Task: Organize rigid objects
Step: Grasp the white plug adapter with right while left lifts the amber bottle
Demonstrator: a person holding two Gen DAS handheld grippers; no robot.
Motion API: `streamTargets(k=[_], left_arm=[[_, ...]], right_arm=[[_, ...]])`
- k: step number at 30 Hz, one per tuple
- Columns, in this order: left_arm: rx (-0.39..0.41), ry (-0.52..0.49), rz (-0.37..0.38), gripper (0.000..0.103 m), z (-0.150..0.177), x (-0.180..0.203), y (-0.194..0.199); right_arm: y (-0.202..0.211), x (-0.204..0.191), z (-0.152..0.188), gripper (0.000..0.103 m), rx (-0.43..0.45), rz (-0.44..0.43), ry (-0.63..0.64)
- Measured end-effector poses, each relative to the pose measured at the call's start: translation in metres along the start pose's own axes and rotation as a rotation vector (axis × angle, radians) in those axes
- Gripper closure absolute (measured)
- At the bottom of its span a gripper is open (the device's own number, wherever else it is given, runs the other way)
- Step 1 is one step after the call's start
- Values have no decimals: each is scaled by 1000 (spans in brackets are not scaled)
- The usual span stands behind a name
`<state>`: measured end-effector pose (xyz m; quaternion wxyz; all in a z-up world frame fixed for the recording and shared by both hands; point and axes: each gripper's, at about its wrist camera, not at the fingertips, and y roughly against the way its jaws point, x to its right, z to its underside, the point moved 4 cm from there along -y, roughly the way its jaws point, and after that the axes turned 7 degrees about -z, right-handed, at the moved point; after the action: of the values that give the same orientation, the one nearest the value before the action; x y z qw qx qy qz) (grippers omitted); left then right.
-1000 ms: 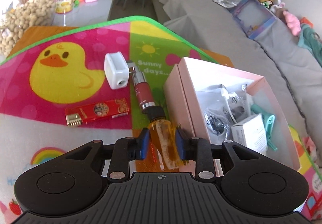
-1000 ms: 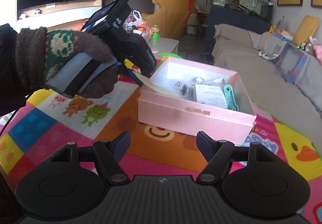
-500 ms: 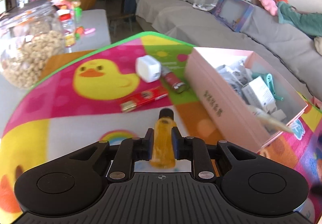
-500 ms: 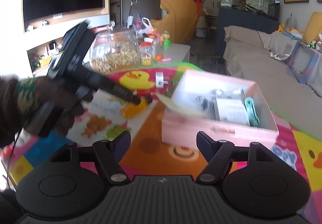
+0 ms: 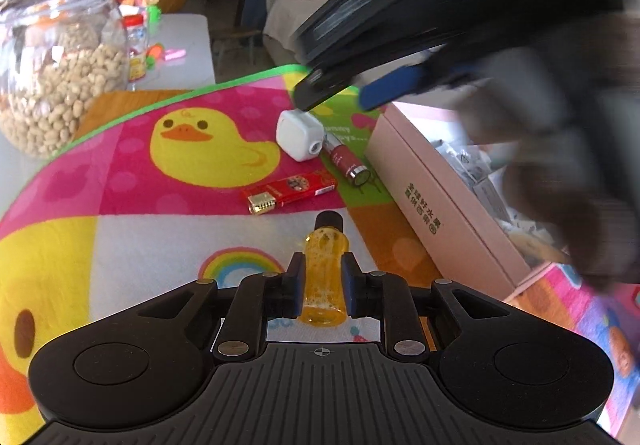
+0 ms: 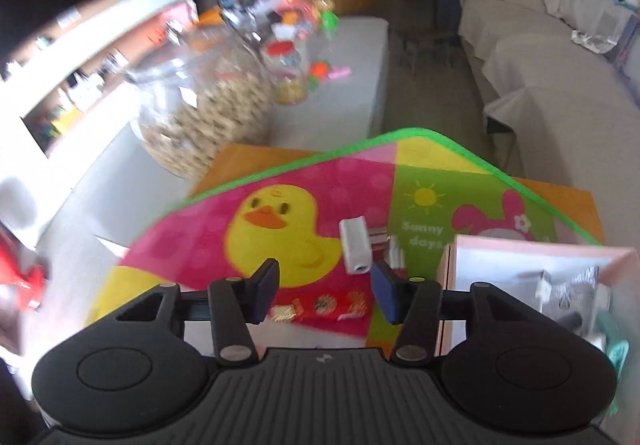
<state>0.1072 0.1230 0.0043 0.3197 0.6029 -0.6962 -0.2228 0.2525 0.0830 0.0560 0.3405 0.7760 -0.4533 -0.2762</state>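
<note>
Much of the left wrist view's right side was lost to blur: the right gripper (image 5: 356, 93) and the gloved hand (image 5: 560, 173) holding it swept across as dark smears, hiding most of the pink box (image 5: 432, 201) and its contents. The right wrist view was also streaked, so the glass jar (image 6: 208, 113) of nuts and the small clutter behind it could hardly be made out.

The left gripper (image 5: 321, 283) pinched a small amber bottle (image 5: 324, 277) between its blue pads, black cap pointing away from the camera, above the cartoon mat (image 5: 120, 173). Ahead of it lay a red lighter (image 5: 290, 191), a white cube (image 5: 299, 135) and a dark red tube (image 5: 346, 163) (the tube lying just beside the box wall).

From its own camera, the right gripper's jaws were closing with nothing between them; the white cube sat beyond them, nearer the right-hand pad, and the lighter showed below the gap, partly cut off by the gripper body.
</note>
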Motion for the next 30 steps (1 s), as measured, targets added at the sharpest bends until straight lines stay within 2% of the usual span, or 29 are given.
streamTargets(k=[3, 5, 7, 9, 13, 14, 16, 17, 18, 21, 24, 27, 30], left_arm=[[8, 21, 21, 81, 1, -4, -1], [9, 36, 34, 80, 2, -7, -1], [9, 46, 44, 80, 2, -10, -1], [15, 44, 49, 80, 3, -11, -1], [19, 40, 52, 77, 5, -9, -2], [4, 40, 61, 72, 6, -8, -4], [-86, 35, 82, 69, 12, -6, -16], [-44, -4, 71, 70, 13, -2, -13], [-42, -31, 56, 70, 14, 1, -14], [-31, 34, 54, 71, 13, 0, -12], [-12, 97, 69, 71, 13, -3, -10], [37, 55, 52, 71, 17, 4, -4], [61, 10, 85, 71, 23, 13, 8]], right_arm=[[-38, 1, -6, 56, -45, 63, -1], [-54, 8, -6, 67, -92, 61, -64], [-60, 12, -6, 83, -115, 54, -86], [-53, 11, -3, 83, -112, 35, -78], [-7, 0, 2, 84, -55, -36, -33], [10, -3, 6, 84, -36, -65, -23], [47, -6, 16, 84, 13, -112, 3], [68, -7, 25, 84, 42, -125, 20], [86, -7, 35, 84, 69, -132, 37], [137, -2, 75, 84, 134, -165, 58], [174, 6, 119, 84, 186, -132, 71], [202, 20, 161, 84, 237, -105, 78], [212, 38, 195, 84, 241, -82, 39]])
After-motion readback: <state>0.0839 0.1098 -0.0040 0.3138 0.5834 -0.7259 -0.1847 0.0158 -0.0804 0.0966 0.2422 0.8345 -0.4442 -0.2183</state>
